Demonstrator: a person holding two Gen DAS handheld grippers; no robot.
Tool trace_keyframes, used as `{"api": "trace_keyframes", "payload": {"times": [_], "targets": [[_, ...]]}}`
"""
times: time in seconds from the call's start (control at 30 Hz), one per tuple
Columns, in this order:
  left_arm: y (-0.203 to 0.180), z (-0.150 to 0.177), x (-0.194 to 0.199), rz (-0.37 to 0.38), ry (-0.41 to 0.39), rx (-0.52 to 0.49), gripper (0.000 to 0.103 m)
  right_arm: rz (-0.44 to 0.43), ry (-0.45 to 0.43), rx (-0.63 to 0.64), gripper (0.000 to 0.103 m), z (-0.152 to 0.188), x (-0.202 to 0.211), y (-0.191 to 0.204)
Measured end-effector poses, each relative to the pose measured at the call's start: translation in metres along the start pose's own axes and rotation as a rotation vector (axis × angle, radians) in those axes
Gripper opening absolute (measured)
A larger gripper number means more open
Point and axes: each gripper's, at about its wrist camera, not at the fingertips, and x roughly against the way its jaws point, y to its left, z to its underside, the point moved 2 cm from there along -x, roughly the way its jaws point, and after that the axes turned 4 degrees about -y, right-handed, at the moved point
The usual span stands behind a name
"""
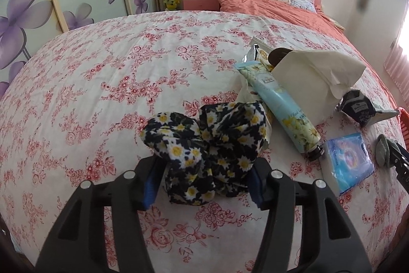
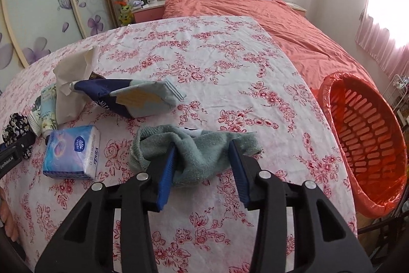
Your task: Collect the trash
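Rose-printed cloth covers your table [image 2: 230, 63], with a bed behind. Your left gripper [image 1: 204, 181] has its jaws clamped on the daisy-print cloth [image 1: 204, 145]. Your right gripper [image 2: 202, 170] pinches the green towel [image 2: 194, 152]. Snack wrappers [image 2: 133, 99] lie beyond; the orange basket [image 2: 368, 145] stands right.

Bench [image 2: 217, 47] under floral cloth carries: daisy-print cloth [image 1: 204, 145], green towel [image 2: 196, 152], tissue pack [image 2: 72, 152], hand-cream tube [image 1: 283, 106], paper tissue [image 1: 311, 78], snack wrappers [image 2: 135, 96].
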Motion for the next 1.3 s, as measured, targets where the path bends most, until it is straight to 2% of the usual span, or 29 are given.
{"api": "trace_keyframes", "payload": {"times": [0.13,0.17,0.23,0.3,0.43,0.63,0.87,1.07,1.3], "targets": [[0.005,0.001,0.002,0.018,-0.008,0.026,0.053,-0.001,-0.001,-0.003,0.041,0.000,0.000,0.000],[0.006,0.002,0.003,0.016,-0.008,0.025,0.048,0.004,-0.004,-0.003,0.039,0.000,0.001,0.000],[0.008,0.003,0.005,0.008,-0.010,0.018,0.039,0.014,-0.009,0.005,0.021,-0.001,0.002,-0.001],[0.010,0.004,0.008,0.029,-0.006,0.030,0.028,-0.002,-0.015,-0.005,0.012,-0.001,0.004,-0.006],[0.013,-0.001,0.019,0.060,-0.020,0.051,0.024,-0.062,-0.019,-0.070,0.010,-0.001,0.012,-0.018],[-0.002,-0.013,0.052,0.085,-0.084,0.028,0.024,-0.098,-0.096,-0.123,0.010,-0.010,0.045,-0.036],[-0.049,-0.024,0.088,0.167,-0.136,-0.039,0.024,-0.089,-0.209,-0.155,0.010,-0.021,0.089,-0.060],[-0.107,-0.025,0.113,0.286,-0.157,-0.107,0.025,-0.038,-0.290,-0.190,0.010,-0.023,0.116,-0.093],[-0.194,-0.023,0.127,0.439,-0.145,-0.197,0.025,0.043,-0.352,-0.260,0.010,-0.021,0.133,-0.144]]}}
